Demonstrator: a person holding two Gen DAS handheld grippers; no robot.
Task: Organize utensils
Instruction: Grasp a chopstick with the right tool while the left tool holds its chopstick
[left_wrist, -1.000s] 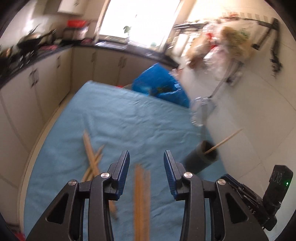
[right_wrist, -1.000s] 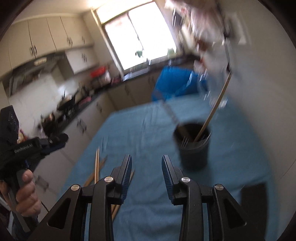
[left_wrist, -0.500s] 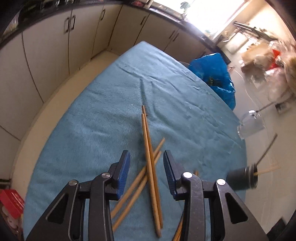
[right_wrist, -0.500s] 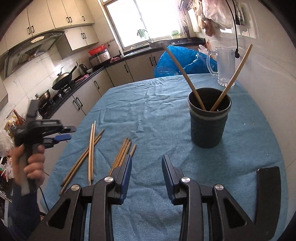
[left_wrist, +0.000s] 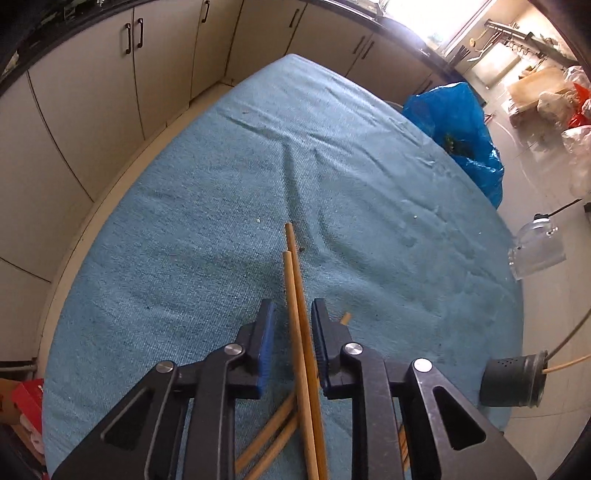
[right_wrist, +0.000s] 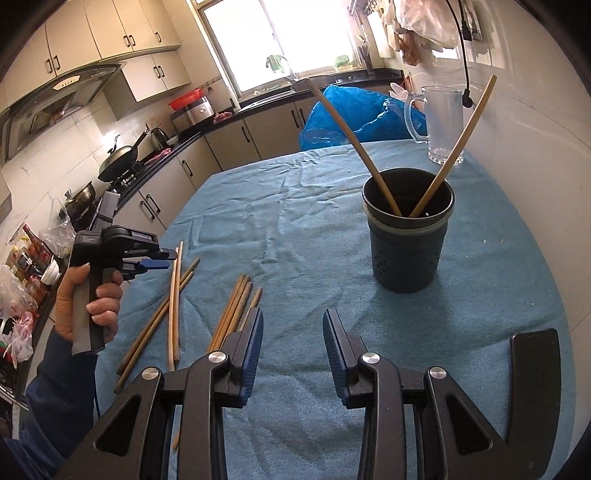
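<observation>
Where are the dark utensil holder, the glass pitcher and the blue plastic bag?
dark utensil holder (right_wrist: 406, 258), right wrist view, perforated side wall
glass pitcher (right_wrist: 445, 125), right wrist view, clear body
blue plastic bag (left_wrist: 458, 122), left wrist view, crumpled front

Kitchen: beige cabinets under a dark counter, bright window behind, white tiled wall, range hood left.

Left of the cup the cloth lies bare (loose chopsticks farther left); a jug stands behind it.
</observation>
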